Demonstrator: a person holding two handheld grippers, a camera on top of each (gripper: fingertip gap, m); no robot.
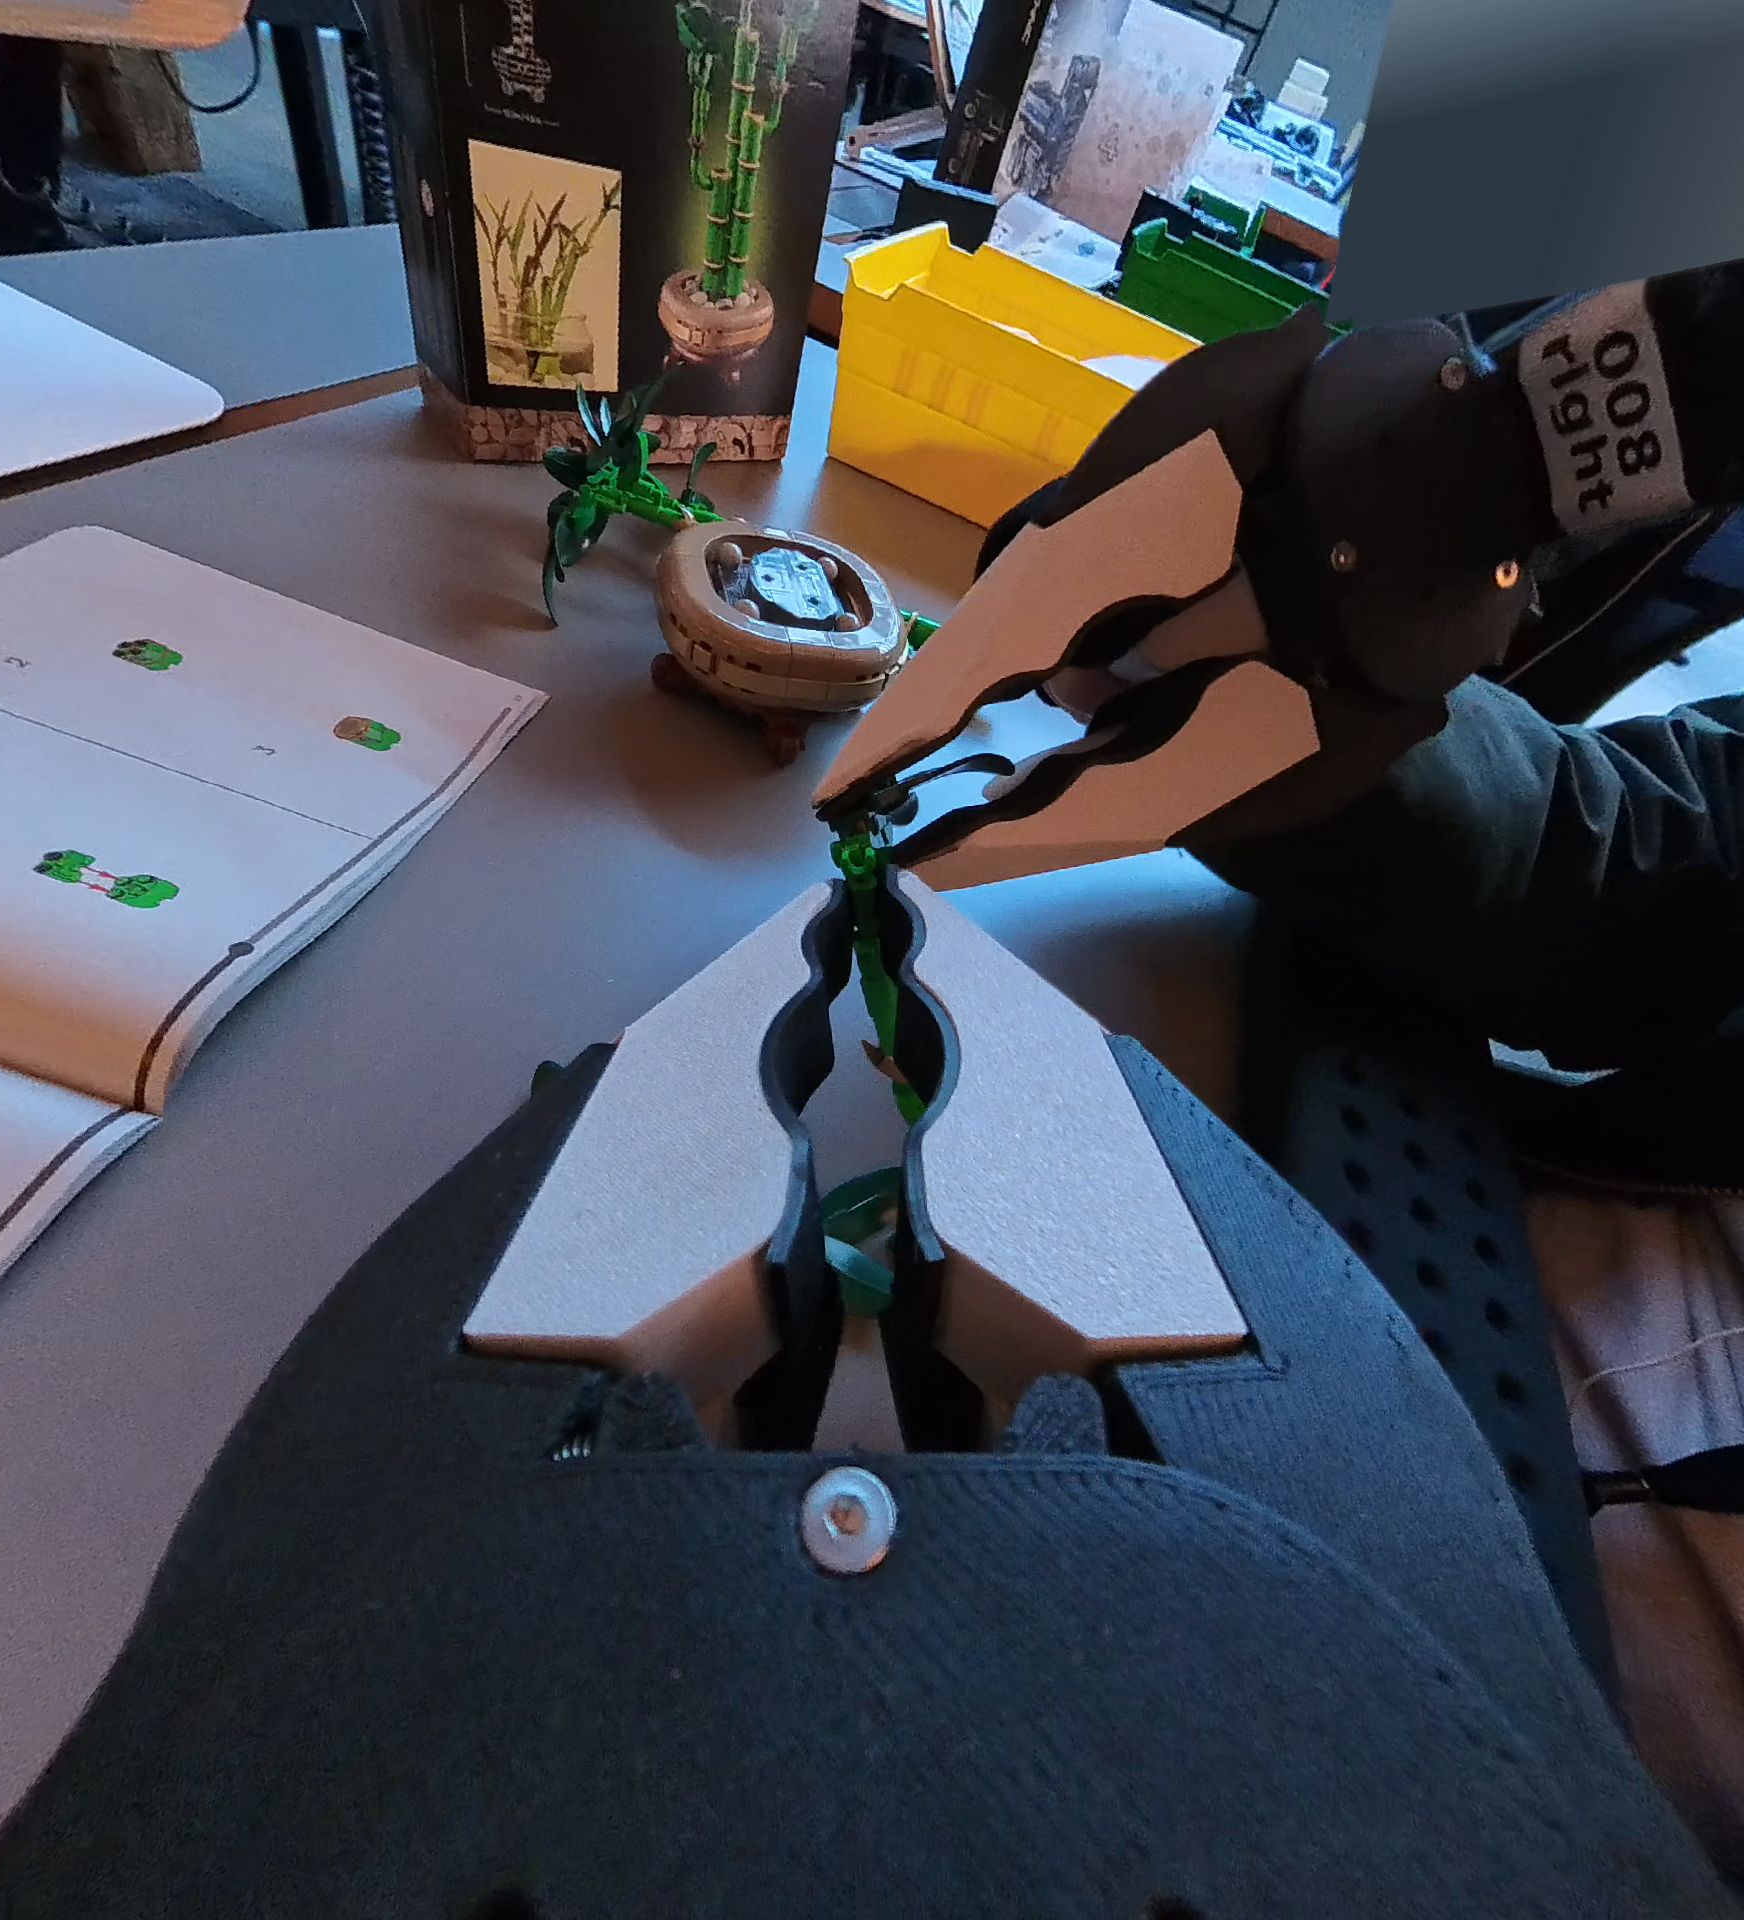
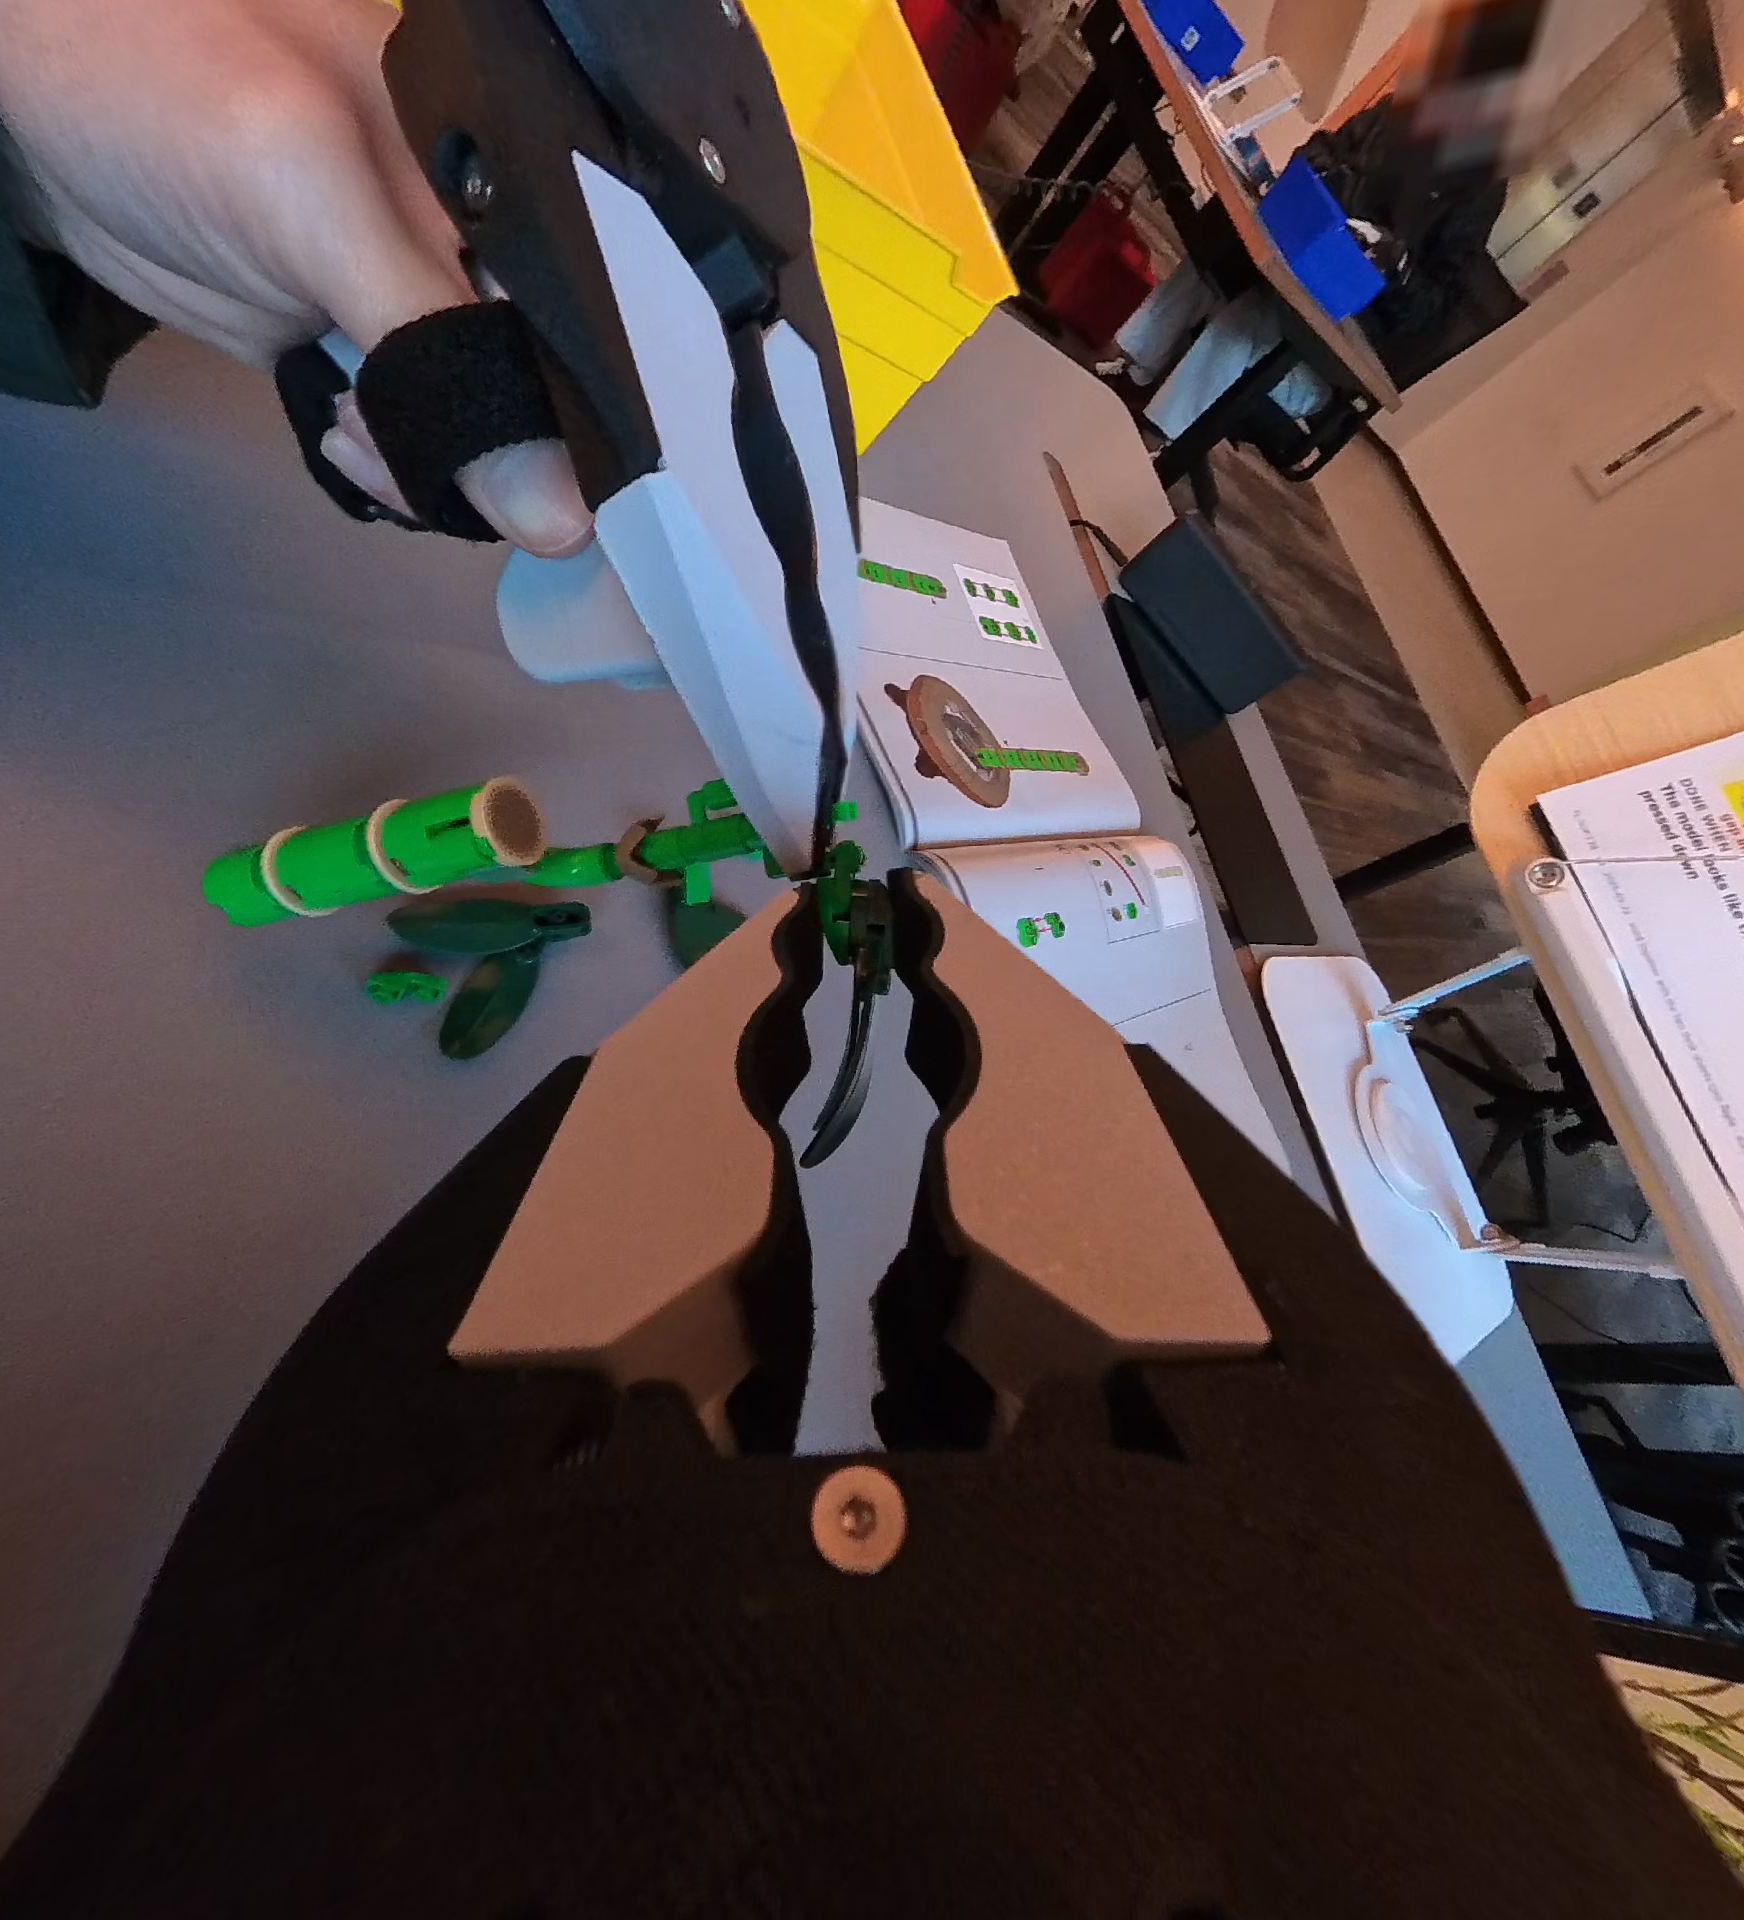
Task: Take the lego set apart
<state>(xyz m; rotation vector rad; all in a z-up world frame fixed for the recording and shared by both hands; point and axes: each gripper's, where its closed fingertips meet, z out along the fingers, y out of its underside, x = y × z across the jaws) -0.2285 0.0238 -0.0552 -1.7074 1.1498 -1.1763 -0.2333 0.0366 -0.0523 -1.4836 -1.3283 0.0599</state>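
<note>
Thin green lego stem (image 1: 873, 966): light, brittle; left hand-held gripper (image 1: 863, 883) clamps shaft, right hand-held gripper (image 2: 852, 894) pinches dark leaf (image 2: 852, 1049).

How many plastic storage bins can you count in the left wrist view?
2: a yellow bin on the table right of the set's box, and a green bin behind it, farther right. The right tongs may hide others.
</note>
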